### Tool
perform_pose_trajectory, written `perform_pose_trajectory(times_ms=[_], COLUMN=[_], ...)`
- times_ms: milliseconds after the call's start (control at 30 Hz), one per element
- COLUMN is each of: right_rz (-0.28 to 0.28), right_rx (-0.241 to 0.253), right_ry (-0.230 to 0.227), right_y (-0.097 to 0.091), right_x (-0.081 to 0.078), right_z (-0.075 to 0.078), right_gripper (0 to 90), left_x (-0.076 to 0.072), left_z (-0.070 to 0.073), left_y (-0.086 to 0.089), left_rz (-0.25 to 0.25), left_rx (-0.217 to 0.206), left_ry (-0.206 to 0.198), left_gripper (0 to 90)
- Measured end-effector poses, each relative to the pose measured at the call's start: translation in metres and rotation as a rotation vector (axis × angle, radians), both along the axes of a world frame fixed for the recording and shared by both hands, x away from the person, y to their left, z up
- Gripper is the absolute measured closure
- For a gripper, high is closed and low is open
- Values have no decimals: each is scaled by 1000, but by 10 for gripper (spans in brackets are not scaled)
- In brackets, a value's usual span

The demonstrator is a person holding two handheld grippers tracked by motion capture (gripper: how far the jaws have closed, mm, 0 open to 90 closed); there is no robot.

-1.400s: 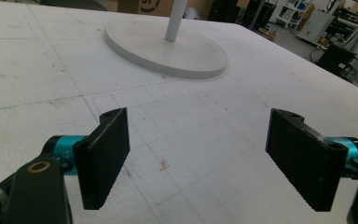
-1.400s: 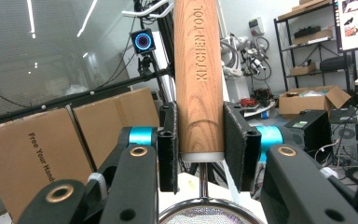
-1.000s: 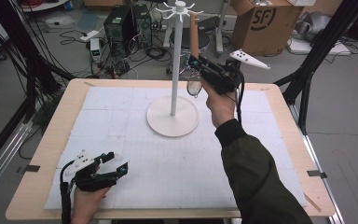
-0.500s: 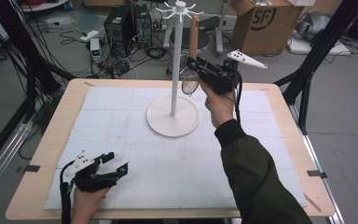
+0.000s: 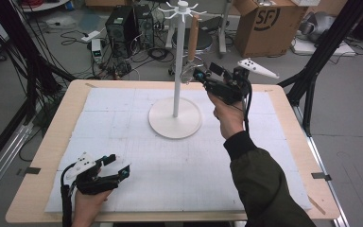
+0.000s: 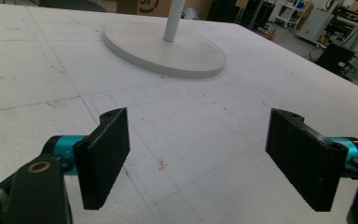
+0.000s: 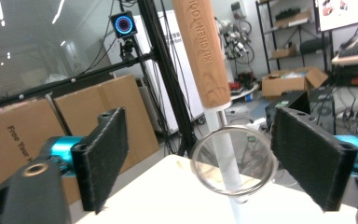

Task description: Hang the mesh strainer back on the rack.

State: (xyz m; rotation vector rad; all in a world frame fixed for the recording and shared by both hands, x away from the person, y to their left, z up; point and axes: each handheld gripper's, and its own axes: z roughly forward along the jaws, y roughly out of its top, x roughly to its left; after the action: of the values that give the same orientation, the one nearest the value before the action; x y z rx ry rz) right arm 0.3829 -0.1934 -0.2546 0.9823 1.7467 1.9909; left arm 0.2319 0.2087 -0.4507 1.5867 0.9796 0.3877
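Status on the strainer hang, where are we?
Done: strainer hangs by its wooden handle from the white rack. In hand: right gripper has just been opening; its pads flank the sieve ring without touching. Left: back the right gripper away. Left gripper sits open over the table.

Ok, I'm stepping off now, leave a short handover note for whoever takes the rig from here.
Right gripper: held up beside the strainer, fingers have just been opening and now stand wide on either side of the mesh ring, not pressing it.
Left gripper: open, low over the near left of the white mat, nothing between its fingers.
Strainer: hangs by its wooden handle from the white rack, whose round base sits on the mat.
Done: strainer hung and let go.
Left: back the right gripper away without knocking it.
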Motion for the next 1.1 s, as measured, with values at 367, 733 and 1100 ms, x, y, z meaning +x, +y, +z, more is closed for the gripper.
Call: perform_pose_trajectory(times_ms=[367,733,1100], right_rz=[15,-15,-8], right_rx=[-100,-185,-259], right_ry=[-41,-23,25], right_y=[-12,-35,-47], right_x=[-38,-76,-100], right_z=[-26,-69,-109], right_gripper=[125,125,121], left_x=[1,5,10], left_z=[3,5,6], left_y=[1,-11,-18], left_rz=[16,-14,-32], left_rx=[-8,0,0], left_ry=[-17,-24,-27], left_gripper=[221,221,221])
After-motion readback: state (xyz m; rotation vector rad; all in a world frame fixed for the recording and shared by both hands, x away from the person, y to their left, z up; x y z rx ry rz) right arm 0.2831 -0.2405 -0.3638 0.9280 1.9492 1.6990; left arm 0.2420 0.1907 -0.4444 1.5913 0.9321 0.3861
